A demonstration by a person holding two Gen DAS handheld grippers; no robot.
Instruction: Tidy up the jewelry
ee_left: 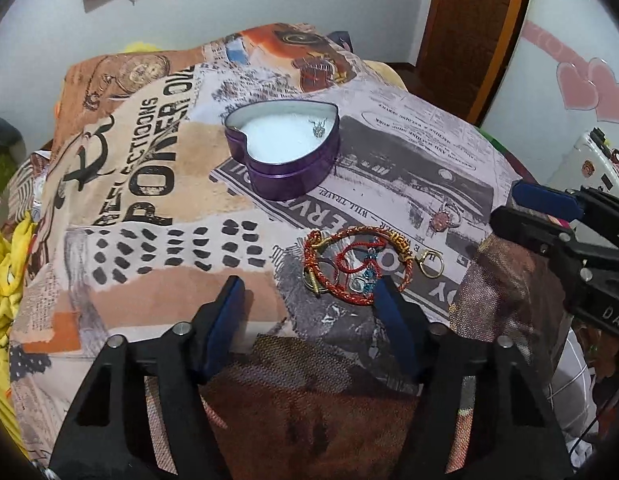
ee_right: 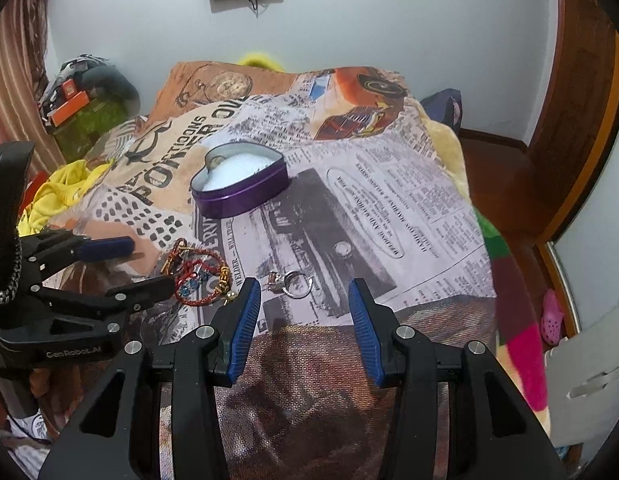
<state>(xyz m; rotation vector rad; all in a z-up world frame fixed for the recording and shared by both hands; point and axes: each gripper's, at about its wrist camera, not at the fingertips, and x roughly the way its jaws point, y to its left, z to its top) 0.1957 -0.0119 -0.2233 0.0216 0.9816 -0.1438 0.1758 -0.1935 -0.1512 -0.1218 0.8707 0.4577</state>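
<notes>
A purple heart-shaped tin (ee_left: 285, 172) with white lining stands open on the printed blanket; a small silver piece (ee_left: 318, 127) lies inside. It also shows in the right wrist view (ee_right: 245, 196). A tangle of red and gold bracelets (ee_left: 361, 264) lies just ahead of my left gripper (ee_left: 311, 288), which is open and empty, its right finger at the tangle's near edge. A ring with a pink stone (ee_left: 445, 216) lies to the right; it also shows in the right wrist view (ee_right: 289, 279). My right gripper (ee_right: 305, 290) is open and empty just short of it.
The blanket (ee_left: 149, 184) covers a bed with a rounded far edge. Yellow cloth (ee_right: 61, 196) lies at the left. A wooden door (ee_right: 569, 120) and floor are on the right. Boxes and clutter (ee_right: 77, 96) sit at the far left.
</notes>
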